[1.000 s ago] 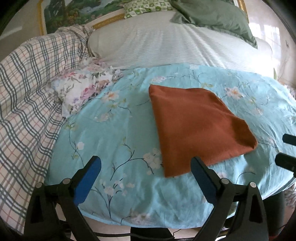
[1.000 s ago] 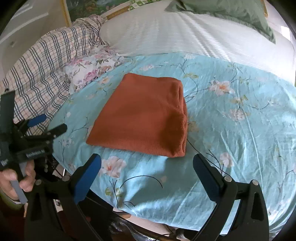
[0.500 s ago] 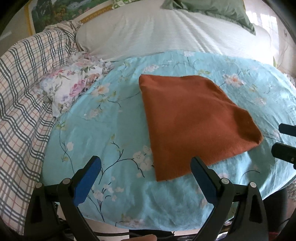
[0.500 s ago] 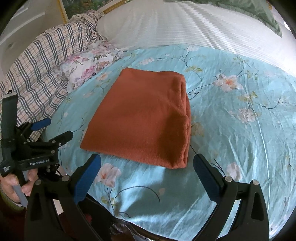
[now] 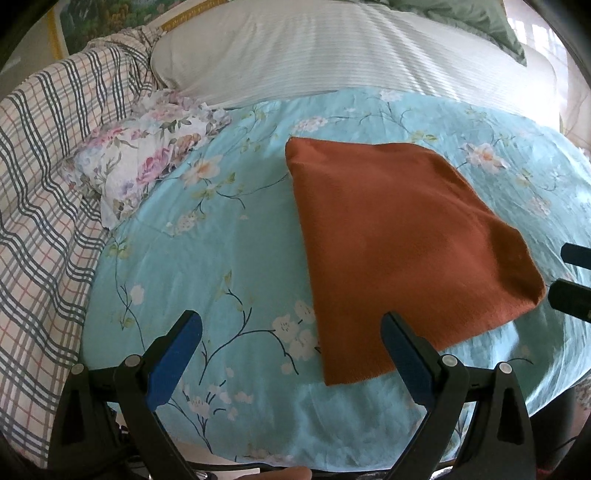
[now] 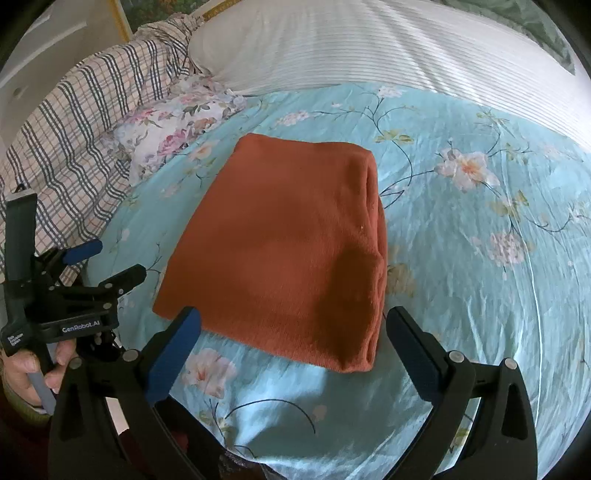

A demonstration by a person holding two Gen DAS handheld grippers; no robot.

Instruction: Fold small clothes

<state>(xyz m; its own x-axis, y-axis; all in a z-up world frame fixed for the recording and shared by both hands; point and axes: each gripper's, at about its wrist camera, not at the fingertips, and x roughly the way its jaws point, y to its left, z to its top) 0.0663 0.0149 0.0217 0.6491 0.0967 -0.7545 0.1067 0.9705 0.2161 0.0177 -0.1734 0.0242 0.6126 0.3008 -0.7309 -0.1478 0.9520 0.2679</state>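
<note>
A rust-orange garment [image 5: 391,243] [image 6: 291,251] lies folded into a flat rectangle on the light-blue floral sheet [image 5: 221,258] [image 6: 480,280]. My left gripper [image 5: 291,339] hovers open over the sheet just short of the garment's near-left corner, holding nothing. My right gripper [image 6: 295,332] is open too, its blue pads straddling the garment's near edge from above without touching it. The left gripper [image 6: 103,262] shows at the left of the right wrist view, held by a hand [image 6: 26,373]. The right gripper's fingertips [image 5: 572,280] peek in at the right edge of the left wrist view.
A crumpled floral cloth [image 5: 147,162] [image 6: 181,125] lies left of the garment. A plaid blanket [image 5: 40,192] [image 6: 88,125] covers the left side. A white striped pillow [image 5: 332,48] [image 6: 369,44] and a green pillow [image 5: 476,18] sit beyond. The bed's near edge runs under both grippers.
Both grippers have moved forward toward the folded garment, which looms larger and sits closer to the fingers. Both stayed open; the garment has not moved.
</note>
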